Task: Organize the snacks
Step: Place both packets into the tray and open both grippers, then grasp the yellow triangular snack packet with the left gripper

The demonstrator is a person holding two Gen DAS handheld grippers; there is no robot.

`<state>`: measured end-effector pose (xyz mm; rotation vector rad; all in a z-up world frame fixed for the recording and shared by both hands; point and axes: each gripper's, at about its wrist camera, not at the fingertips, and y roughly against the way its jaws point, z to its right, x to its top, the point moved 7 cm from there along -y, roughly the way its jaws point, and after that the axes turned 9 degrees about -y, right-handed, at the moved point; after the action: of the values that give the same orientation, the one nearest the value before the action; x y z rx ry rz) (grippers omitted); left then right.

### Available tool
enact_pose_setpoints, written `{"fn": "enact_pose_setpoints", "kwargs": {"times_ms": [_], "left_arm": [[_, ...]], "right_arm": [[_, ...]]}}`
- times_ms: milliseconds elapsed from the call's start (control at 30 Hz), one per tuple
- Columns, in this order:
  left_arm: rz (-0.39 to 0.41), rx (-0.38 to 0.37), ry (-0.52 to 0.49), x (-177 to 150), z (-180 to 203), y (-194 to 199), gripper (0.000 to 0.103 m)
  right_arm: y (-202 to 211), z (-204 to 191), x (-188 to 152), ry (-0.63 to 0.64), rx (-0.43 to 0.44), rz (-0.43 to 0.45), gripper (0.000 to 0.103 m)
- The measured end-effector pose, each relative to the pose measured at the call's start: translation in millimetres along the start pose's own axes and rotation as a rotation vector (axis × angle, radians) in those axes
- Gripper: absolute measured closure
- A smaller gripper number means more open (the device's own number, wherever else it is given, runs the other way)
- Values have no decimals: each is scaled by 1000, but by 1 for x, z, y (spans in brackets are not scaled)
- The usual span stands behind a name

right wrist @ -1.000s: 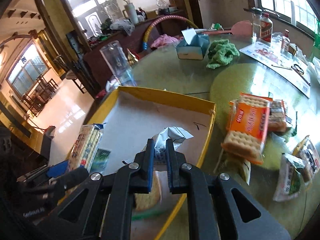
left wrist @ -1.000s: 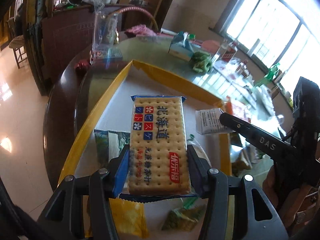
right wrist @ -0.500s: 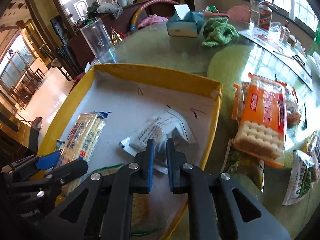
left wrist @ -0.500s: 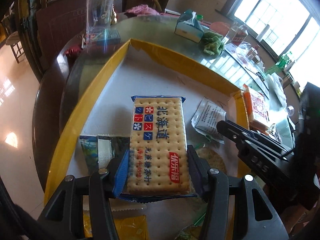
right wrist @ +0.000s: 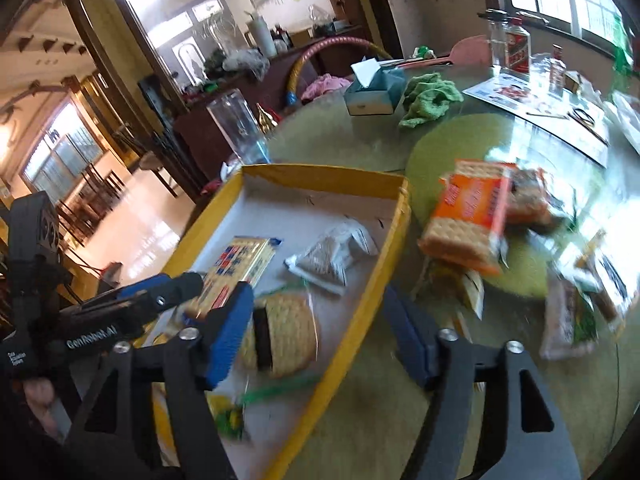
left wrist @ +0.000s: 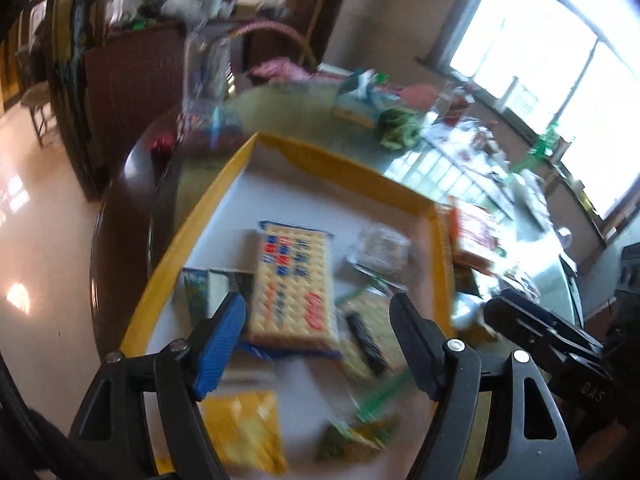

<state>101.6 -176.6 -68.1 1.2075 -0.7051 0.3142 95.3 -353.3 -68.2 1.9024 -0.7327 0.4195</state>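
Change: both grippers held a packet a second ago; now both packets lie loose in the tray.
Cracker pack: the blue-trimmed cracker pack (left wrist: pixel 294 286) lies flat on the tray floor, at 12 o'clock from the left gripper, clear of both pads.
White pouch: the crumpled white pouch (right wrist: pixel 332 254) rests in the tray at 2 o'clock from the cracker pack, just beside it.
Round cracker: a round cracker packet (right wrist: pixel 282 334) lies at 6 o'clock from the pouch, by the right gripper's blue pad.
Left gripper: left gripper (left wrist: pixel 320 332) has jaws opening, wide apart, gripping nothing.
Right gripper: right gripper (right wrist: pixel 320 328) has jaws opening wide, straddling the tray's near wall, empty.
Tray: the yellow tray (right wrist: pixel 320 172) sits on the green glass table (right wrist: pixel 344 140).
Outside tray: an orange cracker pack (right wrist: pixel 468 216) lies on the table at 3 o'clock from the tray, near it.
Far table: a tissue box (right wrist: pixel 374 92) and a green cloth (right wrist: pixel 430 98) lie at 12 o'clock, well apart from the tray.
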Motion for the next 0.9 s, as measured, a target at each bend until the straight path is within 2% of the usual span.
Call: {"fn": "enact_pose_setpoints", "kwargs": {"times_ms": [133,200,300,467,700,800,900], "left_arm": [[44,-75,-56,-18,44,18,24],[28,-141,-83,-27,70,19,24],[-1,-159,-139,-36,100,14,24],[-44,-121,-259,-37,141,-11,24],[-136,-53,-365,-34,168,-53,24],[-158,28,-428,-32,175,-70,25],[-174,77,-477,-29,178,-83,28]], "right_arm": [[31,28,-26,-74,43,-2,29],[45,48,-41,-105,37,-7,29],[64,78,-58,-152,2,-2,28],[92,115,-75,-200,-14,18,28],[108,142,-76,-235,-2,53,28],[106,150,-75,-244,13,52,28],[104,155,-75,-247,21,52,28]]}}
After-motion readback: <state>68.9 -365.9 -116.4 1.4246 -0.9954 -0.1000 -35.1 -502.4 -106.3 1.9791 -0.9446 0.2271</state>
